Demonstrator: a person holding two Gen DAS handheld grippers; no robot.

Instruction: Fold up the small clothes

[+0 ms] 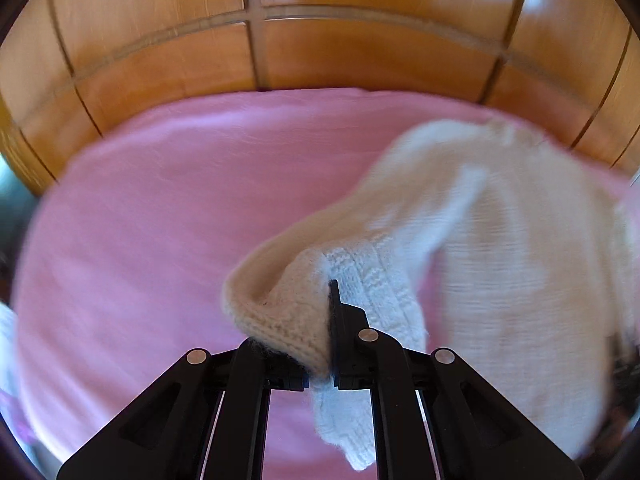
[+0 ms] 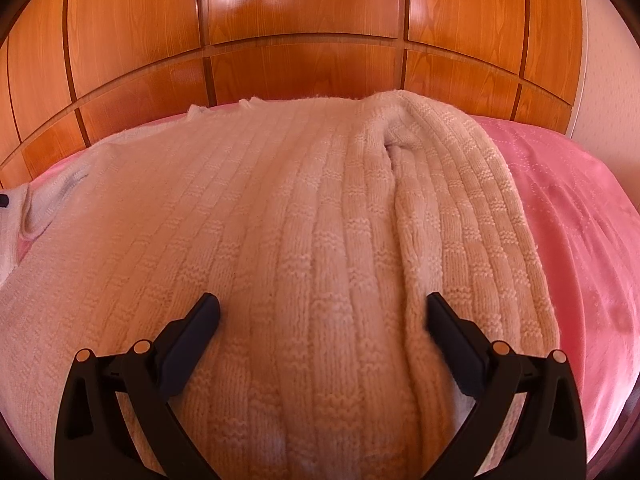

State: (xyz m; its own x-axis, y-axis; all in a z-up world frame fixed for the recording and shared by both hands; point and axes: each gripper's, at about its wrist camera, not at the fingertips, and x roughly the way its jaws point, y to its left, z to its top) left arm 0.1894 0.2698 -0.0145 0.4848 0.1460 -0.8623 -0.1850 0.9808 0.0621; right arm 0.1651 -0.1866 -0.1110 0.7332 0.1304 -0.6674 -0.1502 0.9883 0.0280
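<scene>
A cream knitted sweater [image 2: 304, 208] lies spread on the pink bed cover [image 2: 568, 208], with a raised fold running down its right part. My right gripper [image 2: 322, 312] is open, its fingers resting on the knit on either side of that fold. In the left wrist view my left gripper [image 1: 326, 304] is shut on the ribbed cuff of the sweater's sleeve [image 1: 320, 300], which is lifted and stretches to the rest of the sweater [image 1: 500, 232] at the right. That view is blurred by motion.
A wooden panelled headboard [image 2: 304, 28] stands right behind the bed, also in the left wrist view [image 1: 320, 40]. Pink bed cover [image 1: 160, 208] stretches to the left of the sleeve. A pale wall strip [image 2: 600, 60] shows at the far right.
</scene>
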